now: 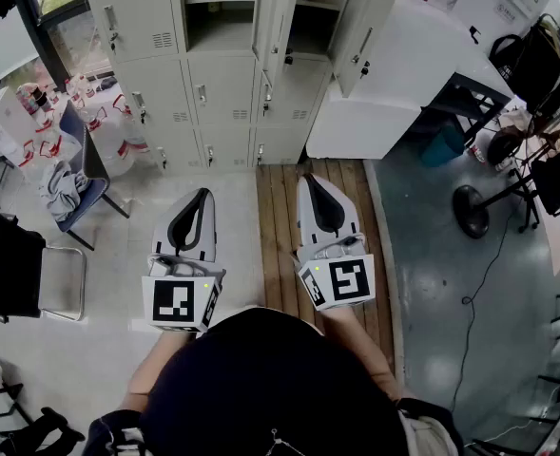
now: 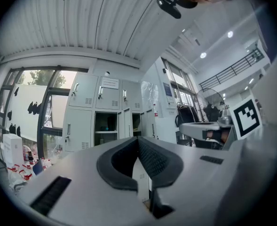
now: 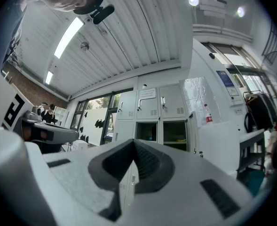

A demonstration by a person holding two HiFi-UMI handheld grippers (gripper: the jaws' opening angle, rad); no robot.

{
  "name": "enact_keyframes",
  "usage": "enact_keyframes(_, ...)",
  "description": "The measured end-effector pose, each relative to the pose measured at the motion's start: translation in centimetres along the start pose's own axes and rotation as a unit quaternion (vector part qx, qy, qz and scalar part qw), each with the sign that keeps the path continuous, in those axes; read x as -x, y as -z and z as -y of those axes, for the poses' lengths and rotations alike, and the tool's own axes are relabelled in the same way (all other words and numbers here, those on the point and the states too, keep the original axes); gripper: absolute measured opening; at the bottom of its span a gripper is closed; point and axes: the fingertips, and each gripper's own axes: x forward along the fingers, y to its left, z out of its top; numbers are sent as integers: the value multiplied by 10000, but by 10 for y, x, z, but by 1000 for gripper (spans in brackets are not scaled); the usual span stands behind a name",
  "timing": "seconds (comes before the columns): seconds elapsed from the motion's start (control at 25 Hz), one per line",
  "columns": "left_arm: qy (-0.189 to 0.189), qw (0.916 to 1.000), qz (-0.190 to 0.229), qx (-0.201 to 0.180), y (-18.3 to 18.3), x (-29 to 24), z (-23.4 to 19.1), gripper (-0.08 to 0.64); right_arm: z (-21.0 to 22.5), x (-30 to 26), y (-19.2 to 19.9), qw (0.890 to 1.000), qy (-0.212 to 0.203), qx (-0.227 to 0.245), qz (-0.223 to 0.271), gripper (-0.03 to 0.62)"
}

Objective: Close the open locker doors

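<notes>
Standing back from the lockers (image 1: 213, 93), with both grippers held about level, aimed at them and well apart from any door. Left gripper (image 1: 205, 194): jaws together, nothing between them. Right gripper (image 1: 307, 179): jaws together, also empty. Two upper compartments stand open side by side. The middle door (image 1: 268, 12) juts out edge-on between them. The right door (image 1: 360, 28) swings out toward the white counter (image 1: 403, 74) beside the locker bank.

Risks, judged from here:
- Closed jaws make a narrow, hard pushing tip. On smooth painted metal it may skate off the door face, most likely if the push lands slantwise or near the hinge.
- A quick shove could bounce a door off its frame and leave it ajar. A slow push right through to the latch seems safer.
- Hinge sides are hard to read at this range, and a push from the wrong side would swing a door wider.
- The right door sits close to the counter, so the gripper could clip that corner going in.
- The chair (image 1: 80, 174) at left stands near the walking path.
</notes>
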Motion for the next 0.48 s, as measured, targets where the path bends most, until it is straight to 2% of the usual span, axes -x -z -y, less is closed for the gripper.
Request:
enact_keyframes(0.28,-60,10000,-71,-8,6,-9,-5,2,2,-12,9,9997,-81,-220,13,2)
enact_keyframes(0.48,-54,9999,-114,107,21,-26,-18,2,1,-35,19,9996,-191,-204,27,2)
